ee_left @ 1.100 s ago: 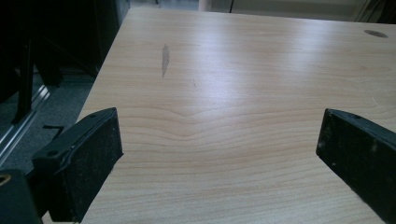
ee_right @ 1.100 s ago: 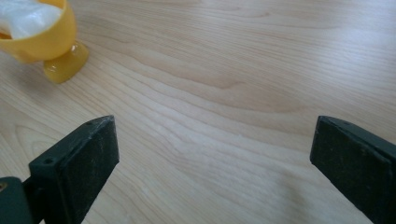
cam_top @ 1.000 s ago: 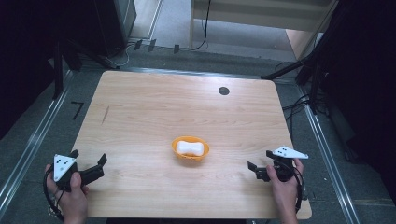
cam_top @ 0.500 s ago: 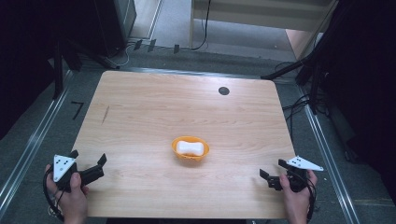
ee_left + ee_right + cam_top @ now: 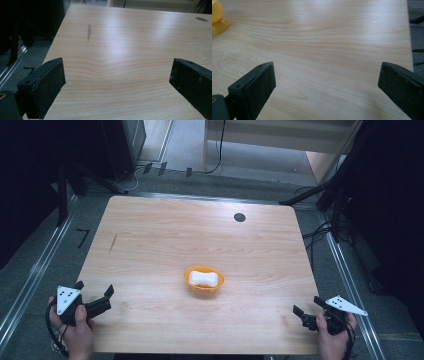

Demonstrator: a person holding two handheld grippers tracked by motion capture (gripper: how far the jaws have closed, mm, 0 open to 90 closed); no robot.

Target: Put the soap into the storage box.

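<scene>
An orange bowl [image 5: 190, 277] holding a white bar-shaped object [image 5: 204, 278] sits near the middle of the wooden table [image 5: 200, 235]. At the front left corner a hand holds my left gripper [image 5: 94, 291], open, with nothing between its jaws; its own view looks over bare wood past my left gripper [image 5: 117, 75]. My right gripper [image 5: 307, 308] is held at the front right corner, open and holding nothing. In the right gripper view my right gripper [image 5: 325, 77] frames bare wood, and the orange bowl [image 5: 218, 17] shows at the far left edge.
A small dark round disc [image 5: 239, 217] lies near the table's back right. A dark streak [image 5: 89, 32] marks the wood on the left side. Metal rails [image 5: 35, 275] run along both sides of the table, with cables [image 5: 320, 230] on the floor at right.
The right gripper has drawn back toward the front right corner of the table. The left gripper has stayed in place.
</scene>
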